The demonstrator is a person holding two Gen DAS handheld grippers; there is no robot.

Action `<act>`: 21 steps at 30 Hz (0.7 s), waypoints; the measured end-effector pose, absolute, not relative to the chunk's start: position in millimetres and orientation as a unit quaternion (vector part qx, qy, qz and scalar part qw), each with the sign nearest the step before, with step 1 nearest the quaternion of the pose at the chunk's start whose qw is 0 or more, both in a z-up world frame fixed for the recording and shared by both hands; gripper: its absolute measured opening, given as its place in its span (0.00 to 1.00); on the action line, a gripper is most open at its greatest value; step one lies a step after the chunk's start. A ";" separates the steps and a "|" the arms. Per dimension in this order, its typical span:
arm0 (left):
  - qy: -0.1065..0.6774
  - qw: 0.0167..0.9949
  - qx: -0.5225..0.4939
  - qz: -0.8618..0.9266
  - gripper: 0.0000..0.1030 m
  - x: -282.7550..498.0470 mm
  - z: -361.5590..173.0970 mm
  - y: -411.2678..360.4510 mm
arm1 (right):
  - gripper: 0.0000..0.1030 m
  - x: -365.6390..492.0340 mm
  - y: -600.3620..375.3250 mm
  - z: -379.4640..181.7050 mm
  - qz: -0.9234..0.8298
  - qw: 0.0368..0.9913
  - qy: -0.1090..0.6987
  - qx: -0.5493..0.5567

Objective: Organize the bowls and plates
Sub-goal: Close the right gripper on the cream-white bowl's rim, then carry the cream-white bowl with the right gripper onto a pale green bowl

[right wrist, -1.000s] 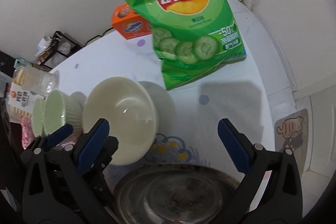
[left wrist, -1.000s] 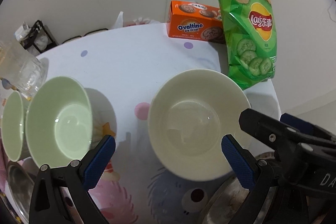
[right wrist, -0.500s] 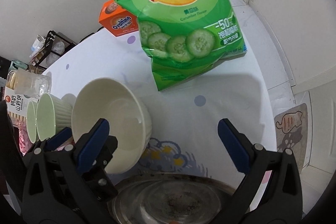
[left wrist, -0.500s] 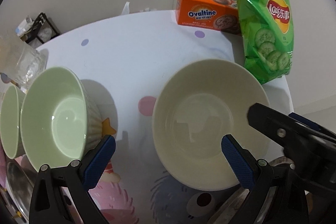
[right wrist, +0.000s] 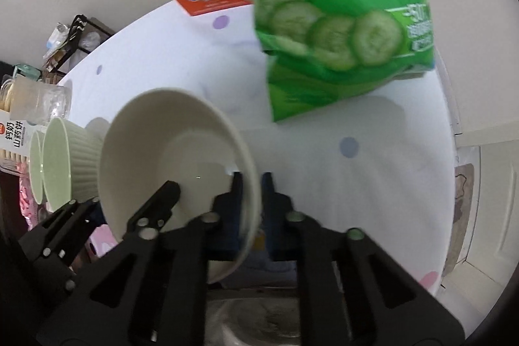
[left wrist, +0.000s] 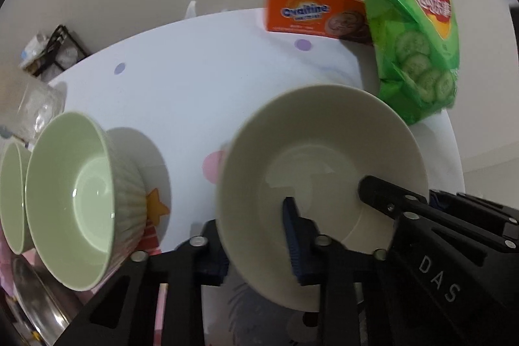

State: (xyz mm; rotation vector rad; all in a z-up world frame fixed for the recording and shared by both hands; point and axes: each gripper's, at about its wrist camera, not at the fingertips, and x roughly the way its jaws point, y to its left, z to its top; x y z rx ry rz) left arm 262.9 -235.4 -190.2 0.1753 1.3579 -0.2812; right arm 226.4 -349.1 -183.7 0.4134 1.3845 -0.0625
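Note:
A cream bowl (left wrist: 318, 171) stands on the white table (left wrist: 194, 93), and both grippers hold its rim. My left gripper (left wrist: 256, 235) is closing its jaws on the near-left rim, one blue pad inside the bowl and the other finger outside. In the right wrist view, my right gripper (right wrist: 252, 187) is closing its jaws on the right side of the cream bowl (right wrist: 181, 158), with the thin rim pinched between the pads. A ribbed green bowl (left wrist: 81, 200) sits to the left, with a second green bowl (left wrist: 11, 193) behind it. A metal plate (right wrist: 259, 323) lies under the right gripper.
A green chips bag (left wrist: 412, 31) and an orange Ovaltine box (left wrist: 311, 12) stand at the table's far right. A clear glass jar (left wrist: 35, 109) is at the left edge, with another metal plate (left wrist: 32, 307) below the green bowls. A wire rack (right wrist: 74, 34) stands beyond the table.
Both grippers came down onto the cream bowl and went from wide open to shut on its rim. The bowl now looks larger and closer in both views.

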 end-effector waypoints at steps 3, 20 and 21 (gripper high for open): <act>0.630 0.763 0.064 -0.131 0.11 268.9 -192.3 -228.1 | 0.09 225.0 -350.4 -184.7 -0.033 0.746 0.632 0.206; 0.616 0.776 0.063 -0.125 0.09 248.1 -168.0 -222.1 | 0.09 215.0 -342.8 -173.4 -0.040 0.756 0.619 0.208; 0.614 0.777 0.061 -0.125 0.09 246.0 -165.6 -220.2 | 0.09 214.2 -342.4 -171.4 -0.040 0.758 0.617 0.208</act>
